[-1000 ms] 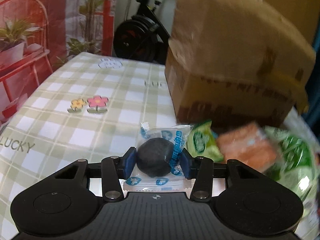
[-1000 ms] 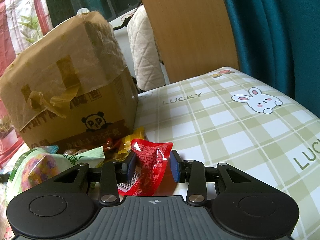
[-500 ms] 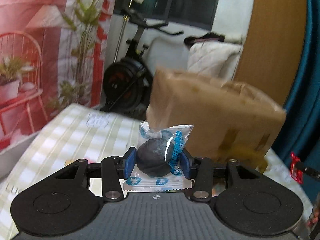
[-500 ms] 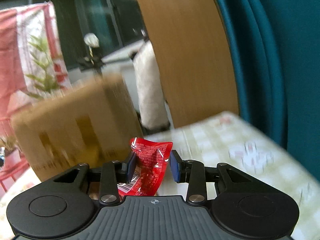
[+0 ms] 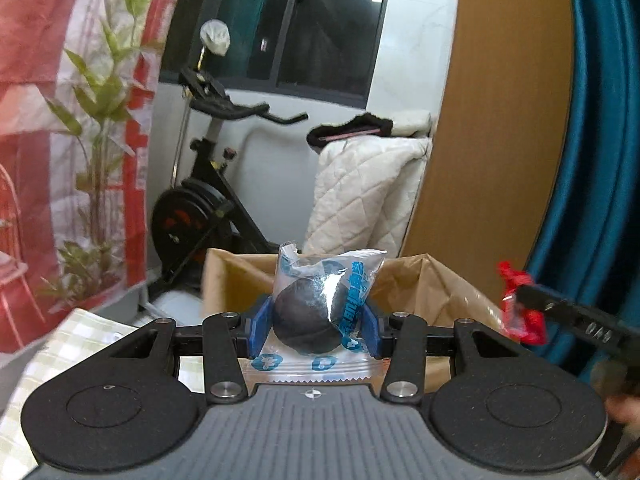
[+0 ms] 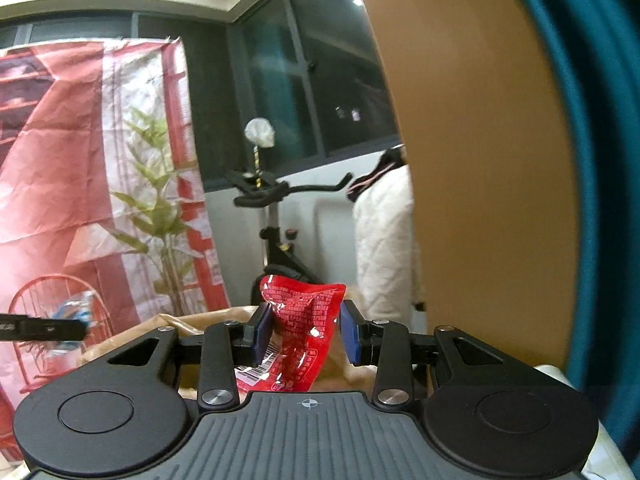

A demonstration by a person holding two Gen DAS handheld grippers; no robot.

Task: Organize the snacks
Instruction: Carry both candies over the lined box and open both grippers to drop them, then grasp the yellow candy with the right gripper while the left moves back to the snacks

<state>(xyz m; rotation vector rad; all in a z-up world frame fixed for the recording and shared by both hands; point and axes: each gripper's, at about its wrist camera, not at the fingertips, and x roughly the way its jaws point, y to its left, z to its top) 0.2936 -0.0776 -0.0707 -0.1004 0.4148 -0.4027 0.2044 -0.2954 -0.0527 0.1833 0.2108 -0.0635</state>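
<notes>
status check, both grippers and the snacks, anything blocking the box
Left gripper shut on dark ball snack. Right gripper shut on red packet. Both held up over the open cardboard box. Nothing seen blocking the opening.

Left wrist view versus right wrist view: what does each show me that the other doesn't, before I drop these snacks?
Only the left wrist view shows the checked tablecloth and the open inside of the cardboard box, with the dark round snack clamped in the left gripper. Only the right wrist view shows the red packet close up, pinched in the right gripper. Both show the box, the exercise bike, and the other gripper holding its snack.
</notes>
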